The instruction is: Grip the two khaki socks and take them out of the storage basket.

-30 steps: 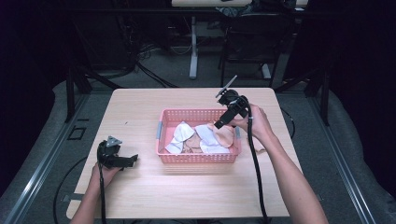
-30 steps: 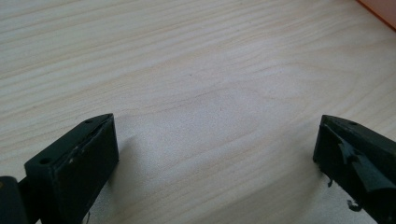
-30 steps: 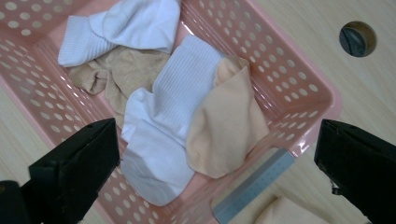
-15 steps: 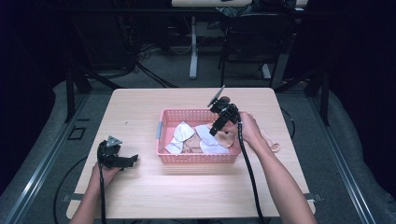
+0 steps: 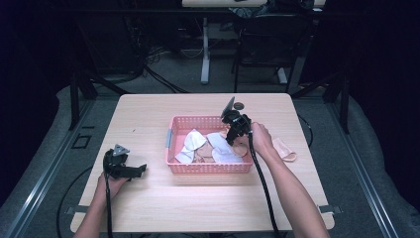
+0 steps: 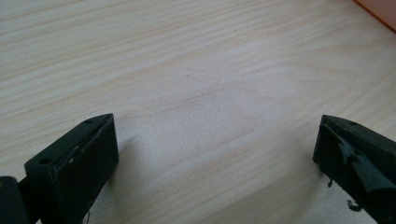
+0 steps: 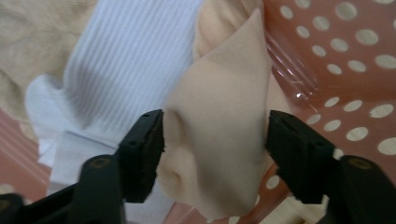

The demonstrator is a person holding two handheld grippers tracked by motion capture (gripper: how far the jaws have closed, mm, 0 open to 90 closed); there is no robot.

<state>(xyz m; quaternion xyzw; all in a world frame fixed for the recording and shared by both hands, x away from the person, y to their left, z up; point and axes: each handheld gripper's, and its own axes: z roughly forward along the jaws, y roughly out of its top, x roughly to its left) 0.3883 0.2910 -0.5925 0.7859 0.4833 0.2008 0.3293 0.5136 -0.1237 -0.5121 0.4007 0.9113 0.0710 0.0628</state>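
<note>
A pink perforated basket (image 5: 213, 168) sits mid-table and holds several white and beige cloth pieces. My right gripper (image 5: 232, 141) dips into its right half. In the right gripper view that gripper (image 7: 217, 144) is open, its jaws straddling a peach cloth piece (image 7: 224, 116) that lies beside a white ribbed cloth (image 7: 126, 70). My left gripper (image 5: 140, 170) rests on the table left of the basket. It is open (image 6: 215, 154) over bare wood with nothing between its jaws.
Another peach cloth piece (image 5: 285, 148) lies on the table right of the basket, beside the person's right hand. A small dark round object (image 5: 239, 105) sits behind the basket. The basket's corner (image 6: 380, 9) shows in the left gripper view. Chairs and cables lie beyond the table's far edge.
My right gripper has moved left and down from above the basket's right edge into the basket, around the peach cloth. The left gripper has stayed still.
</note>
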